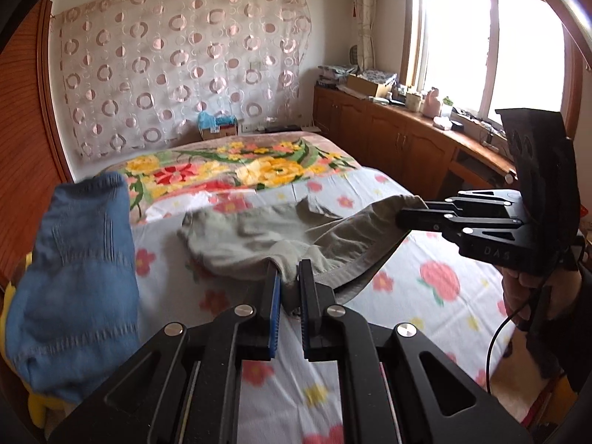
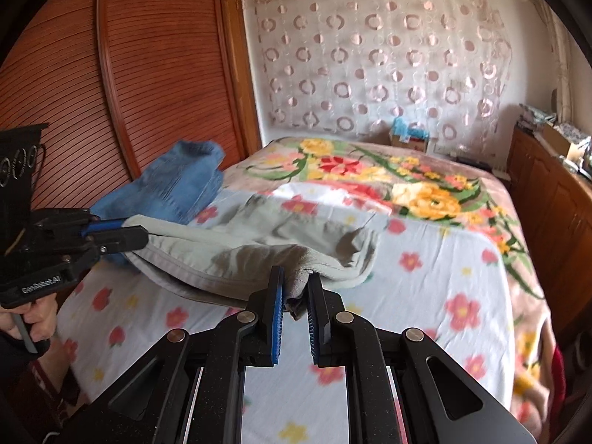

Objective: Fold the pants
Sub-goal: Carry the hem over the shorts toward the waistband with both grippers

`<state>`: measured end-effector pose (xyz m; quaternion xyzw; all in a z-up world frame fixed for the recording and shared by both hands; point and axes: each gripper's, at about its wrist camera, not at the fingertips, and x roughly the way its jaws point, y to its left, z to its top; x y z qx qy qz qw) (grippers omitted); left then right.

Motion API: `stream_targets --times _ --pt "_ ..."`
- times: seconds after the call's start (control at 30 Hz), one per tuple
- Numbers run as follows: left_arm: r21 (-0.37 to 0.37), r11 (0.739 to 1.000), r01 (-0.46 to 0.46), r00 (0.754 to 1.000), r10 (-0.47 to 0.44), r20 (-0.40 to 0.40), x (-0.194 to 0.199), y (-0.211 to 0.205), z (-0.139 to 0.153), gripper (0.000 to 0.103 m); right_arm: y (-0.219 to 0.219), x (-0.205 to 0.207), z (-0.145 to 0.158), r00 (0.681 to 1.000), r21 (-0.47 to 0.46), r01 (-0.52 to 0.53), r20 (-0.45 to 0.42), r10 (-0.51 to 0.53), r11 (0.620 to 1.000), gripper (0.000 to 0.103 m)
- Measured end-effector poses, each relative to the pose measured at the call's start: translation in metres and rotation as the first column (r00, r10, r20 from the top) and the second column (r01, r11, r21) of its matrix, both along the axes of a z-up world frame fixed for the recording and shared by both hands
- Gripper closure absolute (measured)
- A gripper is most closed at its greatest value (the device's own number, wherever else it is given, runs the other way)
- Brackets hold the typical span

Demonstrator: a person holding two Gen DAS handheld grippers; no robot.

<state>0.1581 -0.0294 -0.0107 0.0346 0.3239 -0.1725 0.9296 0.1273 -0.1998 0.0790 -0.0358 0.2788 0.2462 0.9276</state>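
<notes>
I have both tools clamped on the grey-green pants (image 1: pixel 259 236), which sit mid-frame over the flowered bedsheet (image 1: pixel 425 288). The left gripper (image 1: pixel 288 277) pinches a bunched wad of cloth between nearly closed jaws; the right gripper (image 2: pixel 296 288) does the same at the other end of the near hem. Between them the edge hangs slack and lifted off the sheet. To fold cleanly, I judge I should draw the two grips apart until that edge is taut, keep them level, then carry it away toward the far end, clear of the blue garment (image 1: pixel 74 277) at left of frame.
</notes>
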Motion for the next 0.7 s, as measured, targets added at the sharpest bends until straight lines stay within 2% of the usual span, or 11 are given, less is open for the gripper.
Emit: stream_targets --times 0.2,0.43,0.7 --pt "-0.029 1.0 -0.006 0.999 0.005 -0.053 -0.026 0.005 -0.026 0.093 -0.008 -0.005 -0.013 0.998 0.007 -0.026 -0.057 0.026 1.0 0.092" --pt "-0.037 0.999 -0.011 0.998 0.008 -0.057 -0.047 0.005 -0.028 0.093 -0.02 -0.014 -0.009 0.997 0.033 -0.034 -0.07 0.037 0.999 0.092" --pt "-0.046 0.999 -0.008 0.996 0.004 -0.093 -0.073 0.006 -0.038 0.093 -0.025 -0.021 -0.024 0.994 0.04 -0.049 -0.097 0.053 0.998 0.092"
